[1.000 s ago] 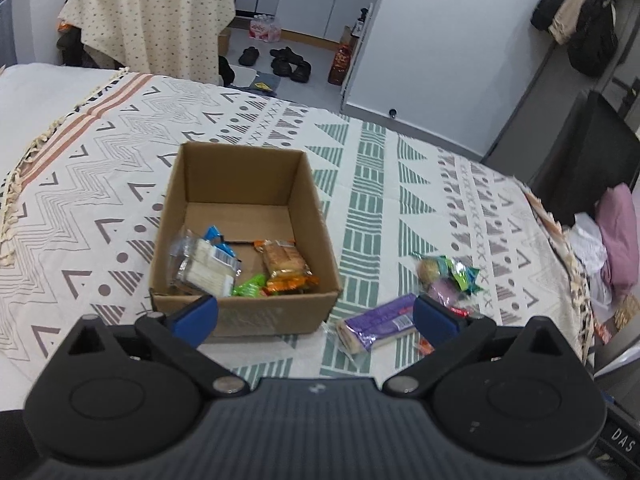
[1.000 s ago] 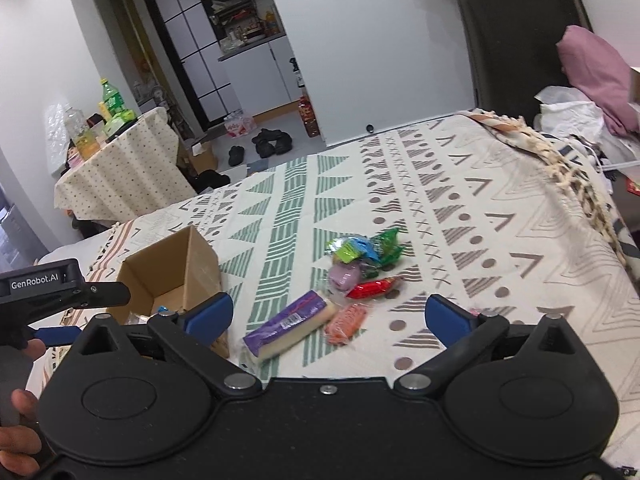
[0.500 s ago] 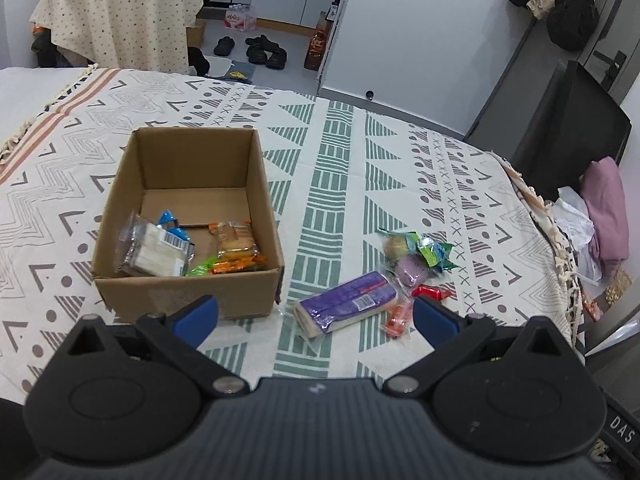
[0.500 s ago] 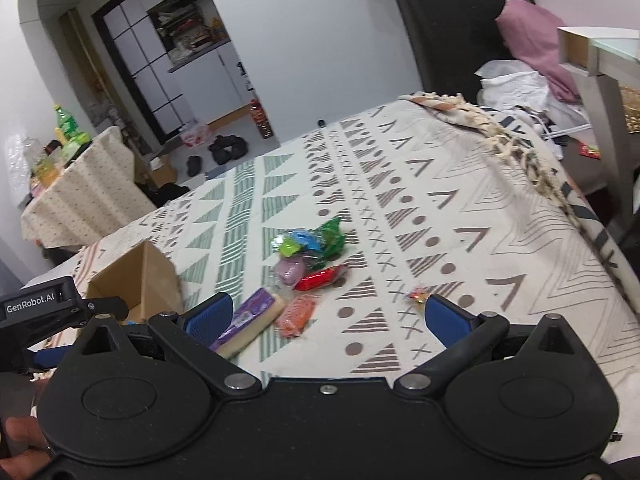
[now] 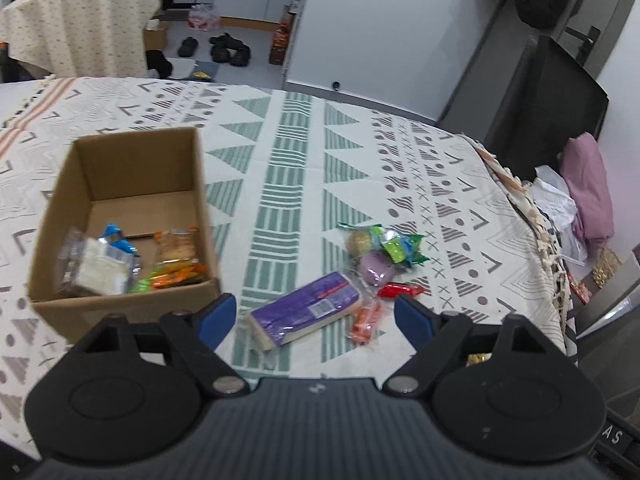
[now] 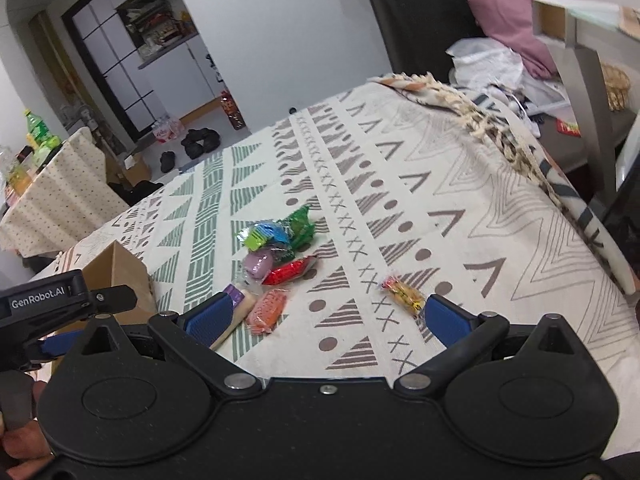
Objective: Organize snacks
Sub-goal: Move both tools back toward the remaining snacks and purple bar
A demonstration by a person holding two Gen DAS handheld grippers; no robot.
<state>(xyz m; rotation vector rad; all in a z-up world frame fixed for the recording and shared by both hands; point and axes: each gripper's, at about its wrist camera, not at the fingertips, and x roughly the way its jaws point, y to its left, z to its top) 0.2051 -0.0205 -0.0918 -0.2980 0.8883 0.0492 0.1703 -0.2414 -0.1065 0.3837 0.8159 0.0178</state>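
A cardboard box [image 5: 132,184] stands on the patterned bedspread [image 5: 288,184] and holds several wrapped snacks [image 5: 108,264]. To its right lies a purple pack [image 5: 308,308], between the blue pads of my left gripper [image 5: 316,314]. Its jaws are closing and the pads do not touch the pack. Behind the pack lie a small orange snack [image 5: 364,320], a red one [image 5: 396,291], a purple round one [image 5: 374,270] and green and blue packets [image 5: 396,246]. My right gripper [image 6: 326,316] hangs open over the cloth, with a yellow candy [image 6: 402,294] by its right pad and the orange snack [image 6: 268,310] by its left.
The bedspread's fringed edge [image 6: 480,120] runs along the right, with a black chair [image 5: 552,96] and pink cloth [image 5: 592,192] beyond. A cloth-covered table [image 5: 80,16] with bottles and shoes [image 5: 228,48] on the floor lie past the bed. A hand [image 6: 16,444] holds the left gripper.
The left gripper has swung right from over the box to the purple pack, and its jaws have narrowed. The right gripper has dropped closer to the cloth, bringing the yellow candy into view.
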